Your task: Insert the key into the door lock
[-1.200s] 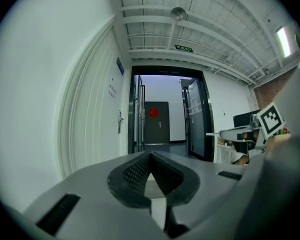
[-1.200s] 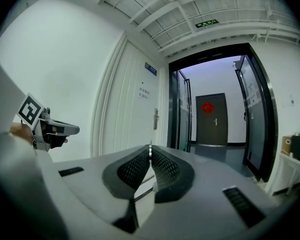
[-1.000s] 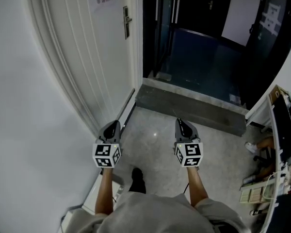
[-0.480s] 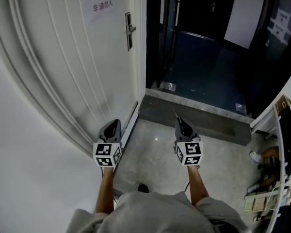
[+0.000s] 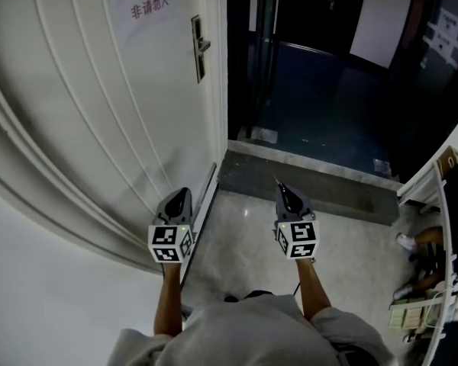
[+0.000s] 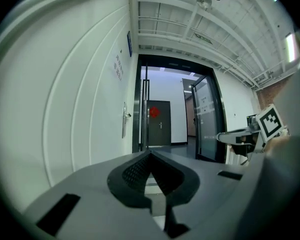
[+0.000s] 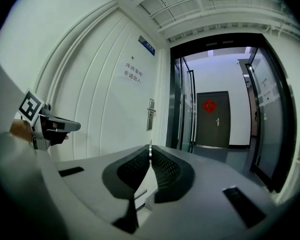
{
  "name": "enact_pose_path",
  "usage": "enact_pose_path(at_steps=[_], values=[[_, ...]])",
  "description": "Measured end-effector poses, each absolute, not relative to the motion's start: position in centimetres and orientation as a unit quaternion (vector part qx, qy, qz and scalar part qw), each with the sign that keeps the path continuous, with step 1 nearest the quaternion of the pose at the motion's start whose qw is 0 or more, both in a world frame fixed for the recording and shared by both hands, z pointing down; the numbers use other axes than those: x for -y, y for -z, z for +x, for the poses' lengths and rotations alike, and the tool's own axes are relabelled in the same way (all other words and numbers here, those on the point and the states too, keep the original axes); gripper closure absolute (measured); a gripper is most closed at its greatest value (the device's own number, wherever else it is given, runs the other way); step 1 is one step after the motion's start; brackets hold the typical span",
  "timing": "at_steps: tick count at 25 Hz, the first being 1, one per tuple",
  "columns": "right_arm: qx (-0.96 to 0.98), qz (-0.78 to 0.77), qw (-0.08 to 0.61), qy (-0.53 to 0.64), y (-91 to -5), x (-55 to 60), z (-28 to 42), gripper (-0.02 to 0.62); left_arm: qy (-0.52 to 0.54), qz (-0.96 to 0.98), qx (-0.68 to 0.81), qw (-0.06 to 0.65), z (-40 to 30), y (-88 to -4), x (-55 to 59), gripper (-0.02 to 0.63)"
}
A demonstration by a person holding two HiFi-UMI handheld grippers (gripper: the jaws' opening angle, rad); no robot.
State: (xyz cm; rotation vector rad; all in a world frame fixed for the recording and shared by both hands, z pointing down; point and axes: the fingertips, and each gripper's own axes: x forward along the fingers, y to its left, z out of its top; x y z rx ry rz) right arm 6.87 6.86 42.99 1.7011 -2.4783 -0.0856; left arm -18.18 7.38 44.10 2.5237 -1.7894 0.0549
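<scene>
Where its jaws press together, the right gripper [image 7: 150,157] pinches a small metal key [image 7: 150,145] at the tips — the left gripper [image 6: 150,153] is closed too, holding nothing.

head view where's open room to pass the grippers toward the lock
Bare floor between the white door and the grey step is free; nothing stands before the lock plate. Crowded only at the right edge, around the cluttered shelf.
</scene>
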Motion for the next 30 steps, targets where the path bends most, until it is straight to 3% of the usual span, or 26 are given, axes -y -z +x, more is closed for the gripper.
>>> enact_pose_path(at_steps=[17,30], values=[[0.828,0.555,0.075,0.011,-45.7,4.2,7.3,0.566,-0.032,0.812,0.583,0.032,-17.6,-46.0,3.4,0.589],[0.845,0.529,0.074,0.024,-43.7,26.2,9.5,0.566,-0.036,0.805,0.591,0.029,-13.4,-44.0,25.0,0.589]])
